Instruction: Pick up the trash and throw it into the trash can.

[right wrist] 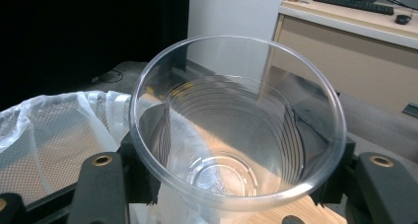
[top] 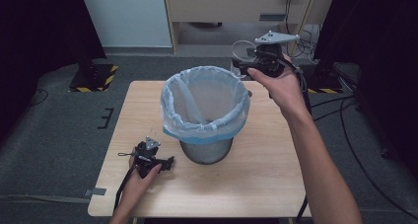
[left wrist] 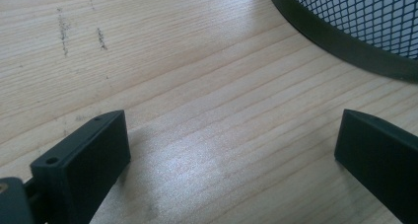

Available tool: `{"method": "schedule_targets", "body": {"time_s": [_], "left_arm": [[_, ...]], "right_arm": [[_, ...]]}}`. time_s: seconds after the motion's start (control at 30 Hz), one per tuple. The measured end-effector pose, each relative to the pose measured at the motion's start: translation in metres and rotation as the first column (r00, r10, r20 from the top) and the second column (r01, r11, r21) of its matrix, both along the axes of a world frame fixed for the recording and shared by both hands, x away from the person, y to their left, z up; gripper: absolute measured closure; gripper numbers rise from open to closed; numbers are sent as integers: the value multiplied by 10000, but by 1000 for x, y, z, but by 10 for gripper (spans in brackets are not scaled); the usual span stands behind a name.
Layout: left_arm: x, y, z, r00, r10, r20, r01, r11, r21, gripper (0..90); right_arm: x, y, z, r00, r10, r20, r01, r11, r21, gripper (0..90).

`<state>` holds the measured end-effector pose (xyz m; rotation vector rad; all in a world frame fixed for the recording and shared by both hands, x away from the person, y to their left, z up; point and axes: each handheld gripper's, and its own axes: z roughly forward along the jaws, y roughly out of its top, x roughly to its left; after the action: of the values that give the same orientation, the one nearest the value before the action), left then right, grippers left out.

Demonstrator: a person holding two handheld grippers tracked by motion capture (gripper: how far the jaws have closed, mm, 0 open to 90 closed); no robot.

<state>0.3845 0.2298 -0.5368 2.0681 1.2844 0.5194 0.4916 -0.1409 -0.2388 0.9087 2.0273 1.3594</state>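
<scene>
Clear plastic cup is looking v. light, thin-walled and easy to crush or slip, so gripping across the sides just below the rim w/ gentle pressure seems best; it's see-through, ribbed, empty. Right gripper is clamping it upright past the worktop's far edge, beside the bag-lined mesh bin. Left gripper is resting w/ jaws spread, empty, near the worktop's near-left corner.

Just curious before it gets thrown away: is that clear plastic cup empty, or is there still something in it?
Empty. The right gripper view looks straight into the clear plastic cup and shows its bare ribbed walls and bottom.
</scene>
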Motion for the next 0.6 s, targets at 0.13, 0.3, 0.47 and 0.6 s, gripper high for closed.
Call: {"method": "schedule_targets", "body": {"time_s": [0.13, 0.3, 0.47, 0.6], "left_arm": [[0, 0, 0, 10000, -2, 1, 2, 10000, 0, 0], [0, 0, 0, 10000, -1, -2, 1, 10000, -1, 0], [0, 0, 0, 10000, -2, -2, 2, 10000, 0, 0], [0, 0, 0, 10000, 0, 2, 0, 10000, 1, 0]], "right_arm": [[-1, 3, 0, 9999, 110, 8, -110, 9999, -6, 362], [-2, 7, -1, 9996, 266, -12, -266, 9996, -33, 360], [-2, 12, -4, 9993, 349, -101, -350, 9993, -90, 359], [-2, 15, -6, 9987, 482, -178, -482, 9988, 19, 357]]}}
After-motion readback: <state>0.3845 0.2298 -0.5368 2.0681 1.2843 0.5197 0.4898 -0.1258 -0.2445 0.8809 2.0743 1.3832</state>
